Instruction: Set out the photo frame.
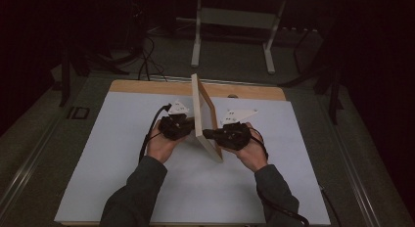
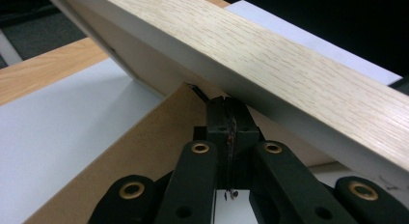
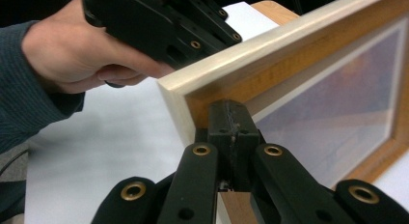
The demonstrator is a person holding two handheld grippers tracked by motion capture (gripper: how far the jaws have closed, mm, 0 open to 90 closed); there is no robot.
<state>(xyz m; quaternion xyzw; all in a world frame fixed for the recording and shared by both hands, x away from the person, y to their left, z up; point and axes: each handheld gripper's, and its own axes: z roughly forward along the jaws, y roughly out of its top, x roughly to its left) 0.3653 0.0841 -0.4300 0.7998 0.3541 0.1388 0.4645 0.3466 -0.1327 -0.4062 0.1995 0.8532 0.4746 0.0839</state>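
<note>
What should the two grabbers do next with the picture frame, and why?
Probably tilt the picture frame slightly back onto its brown back stand. The frame stands on edge on the white mat, with the shut left gripper at its back and the shut right gripper against its front.

Wooden table [image 1: 147,86], light wood top, mostly covered w/ a white sheet [image 1: 122,153]; bare wood shows along the far edge. A wooden picture frame [image 1: 204,117] stands on edge near the sheet's middle, tilted, lower edge resting on the sheet.
</note>
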